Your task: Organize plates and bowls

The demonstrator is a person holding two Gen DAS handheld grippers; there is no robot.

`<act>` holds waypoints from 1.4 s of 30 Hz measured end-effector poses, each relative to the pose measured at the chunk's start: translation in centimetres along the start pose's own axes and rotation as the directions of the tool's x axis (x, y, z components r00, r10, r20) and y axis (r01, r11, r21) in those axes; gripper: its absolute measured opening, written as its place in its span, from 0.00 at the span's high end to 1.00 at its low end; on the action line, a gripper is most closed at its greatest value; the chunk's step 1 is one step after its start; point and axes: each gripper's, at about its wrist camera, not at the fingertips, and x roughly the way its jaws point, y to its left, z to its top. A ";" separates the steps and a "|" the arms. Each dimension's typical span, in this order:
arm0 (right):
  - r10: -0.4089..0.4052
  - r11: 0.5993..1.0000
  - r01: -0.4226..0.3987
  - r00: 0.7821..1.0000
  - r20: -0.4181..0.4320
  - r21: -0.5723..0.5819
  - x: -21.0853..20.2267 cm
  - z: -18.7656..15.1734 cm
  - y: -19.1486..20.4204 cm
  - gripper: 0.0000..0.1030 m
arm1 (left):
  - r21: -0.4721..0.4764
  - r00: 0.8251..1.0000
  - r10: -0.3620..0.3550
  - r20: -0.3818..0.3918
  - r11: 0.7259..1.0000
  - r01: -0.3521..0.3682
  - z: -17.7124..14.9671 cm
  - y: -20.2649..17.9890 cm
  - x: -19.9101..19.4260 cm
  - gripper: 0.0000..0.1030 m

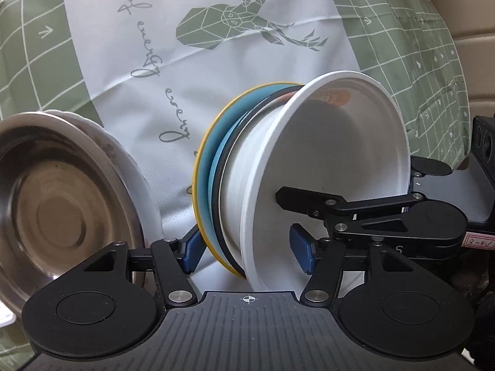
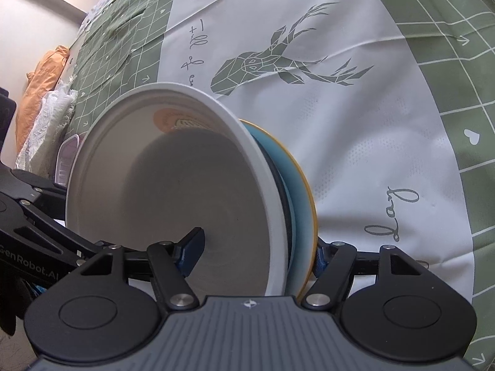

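A white bowl [image 1: 346, 142] sits nested on a dark-rimmed dish and a blue plate with a yellow rim [image 1: 205, 182]. The stack is seen edge-on in both views. My left gripper [image 1: 249, 247] straddles the stack's edge, one blue pad behind the blue plate, the other inside the bowl. My right gripper [image 2: 260, 252] grips the opposite edge of the same stack: one pad inside the white bowl [image 2: 173, 185], the other behind the blue plate [image 2: 301, 194]. Both are shut on the stack.
A steel bowl [image 1: 52, 210] resting in a white plate [image 1: 133, 170] stands to the left. A green and white deer-print tablecloth [image 2: 355, 108] covers the table. Orange and white cloth [image 2: 43, 92] lies at the far left in the right wrist view.
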 end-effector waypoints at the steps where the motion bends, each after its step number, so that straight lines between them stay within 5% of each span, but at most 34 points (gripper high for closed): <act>1: 0.007 1.000 -0.007 1.000 0.002 0.010 -0.1 0.2 -0.2 0.34 | -0.028 1.000 -0.017 0.003 0.999 0.017 0.0 0.4 0.1 0.38; 5: 0.025 0.999 -0.025 1.000 0.005 0.019 -0.2 0.5 -0.3 0.34 | -0.126 0.998 -0.057 0.033 0.990 0.061 -0.3 1.5 -0.1 0.41; 7: 0.026 0.998 -0.027 1.000 0.015 0.056 -0.4 0.6 -0.8 0.34 | -0.173 0.997 -0.058 0.056 0.983 0.067 -0.6 2.3 -0.6 0.64; 12: 0.057 0.989 -0.063 0.997 0.049 0.136 -1.3 1.1 -2.0 0.34 | -0.262 0.989 -0.071 0.133 0.959 0.104 -1.2 3.5 -1.6 0.68; 17: 0.035 0.990 -0.038 0.999 0.025 0.136 -0.9 1.4 -1.5 0.33 | -0.282 0.990 -0.078 0.116 0.953 0.109 -0.5 3.2 -1.7 0.57; 24: 0.033 0.983 -0.036 0.999 0.019 0.180 0.0 1.8 -2.1 0.33 | -0.246 0.991 -0.055 0.119 0.966 0.083 0.7 1.7 -1.2 0.24; 27: 0.022 0.981 -0.025 1.000 0.017 0.194 0.2 1.9 -2.5 0.33 | -0.267 0.992 -0.062 0.114 0.959 0.090 1.1 1.8 -0.6 0.21; 34: 0.151 0.957 -0.141 0.988 -0.019 0.254 1.1 2.0 -4.1 0.34 | -0.236 0.993 -0.050 0.103 0.969 0.073 1.4 1.5 0.1 0.21; 42: 0.147 0.963 -0.133 0.988 -0.042 0.236 1.4 1.9 -4.1 0.38 | -0.205 0.994 -0.030 0.101 0.977 0.050 1.5 1.1 0.7 0.21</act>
